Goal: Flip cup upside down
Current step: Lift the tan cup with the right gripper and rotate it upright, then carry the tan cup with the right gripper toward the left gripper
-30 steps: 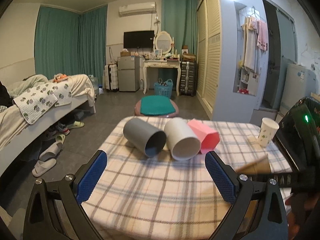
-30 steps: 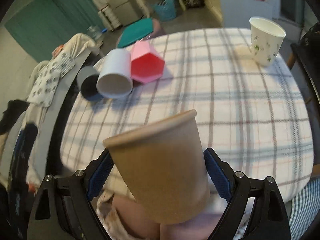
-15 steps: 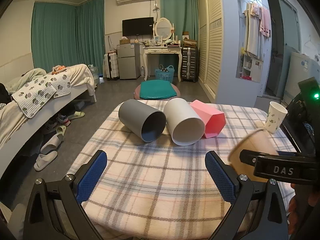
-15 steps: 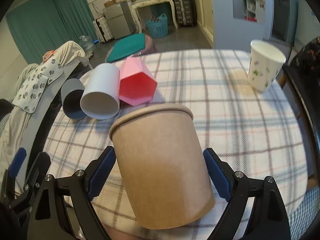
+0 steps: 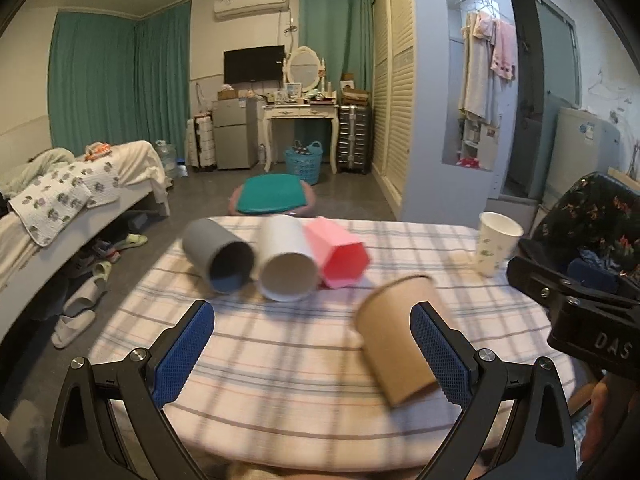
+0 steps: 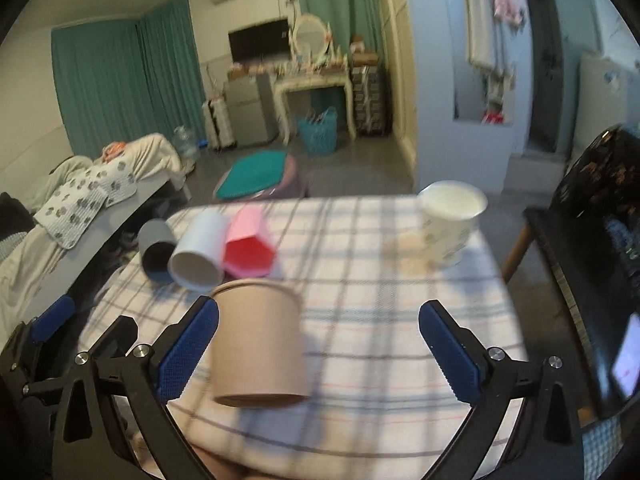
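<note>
A brown paper cup [image 6: 258, 342] sits near the front edge of the plaid-covered table [image 6: 380, 280], blurred and tilted; which end is up I cannot tell. My right gripper [image 6: 318, 344] is open, and the cup stands free by its left finger, not clamped. In the left wrist view the cup [image 5: 396, 334] leans just beyond the right finger. My left gripper [image 5: 312, 348] is open and empty over the table's front.
A grey cup [image 5: 218, 256], a white cup [image 5: 286, 264] and a pink hexagonal cup [image 5: 338, 254] lie on their sides at the far left of the table. A white patterned paper cup [image 5: 494, 242] stands upright at the far right. A dark chair [image 5: 592, 220] is beside the table.
My right gripper has opened and let go of the brown cup, which now rests on the table. The right gripper has pulled back and tilted up.
</note>
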A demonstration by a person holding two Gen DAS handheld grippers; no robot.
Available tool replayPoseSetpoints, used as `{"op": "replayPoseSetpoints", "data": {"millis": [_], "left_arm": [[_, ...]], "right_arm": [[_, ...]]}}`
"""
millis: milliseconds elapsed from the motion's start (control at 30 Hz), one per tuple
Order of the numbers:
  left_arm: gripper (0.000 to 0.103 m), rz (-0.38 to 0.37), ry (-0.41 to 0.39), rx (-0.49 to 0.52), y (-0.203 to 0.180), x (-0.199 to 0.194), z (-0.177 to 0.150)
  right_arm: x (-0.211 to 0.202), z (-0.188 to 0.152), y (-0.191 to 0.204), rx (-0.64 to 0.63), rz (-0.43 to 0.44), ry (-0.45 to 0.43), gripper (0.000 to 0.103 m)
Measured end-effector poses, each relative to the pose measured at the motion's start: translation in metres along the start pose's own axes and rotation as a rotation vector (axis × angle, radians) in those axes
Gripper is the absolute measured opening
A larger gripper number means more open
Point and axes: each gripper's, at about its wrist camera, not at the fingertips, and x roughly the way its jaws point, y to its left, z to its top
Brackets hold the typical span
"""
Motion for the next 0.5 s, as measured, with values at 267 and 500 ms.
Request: {"op": "replayPoseSetpoints", "data": {"millis": [267,500], "left_arm": [[0.102,-0.064,0.061,0.039,-0.051,0.018,-0.018],[0.102,-0.084,0.130,0.050,-0.069,0.043,-0.032]], "right_arm": [[-0.020,-0.022,-0.041,-0.015,-0.131,-0.094,0.101],[0.000,-0.039,-0.067,0.042,-0.109,-0.050,0.101]]}}
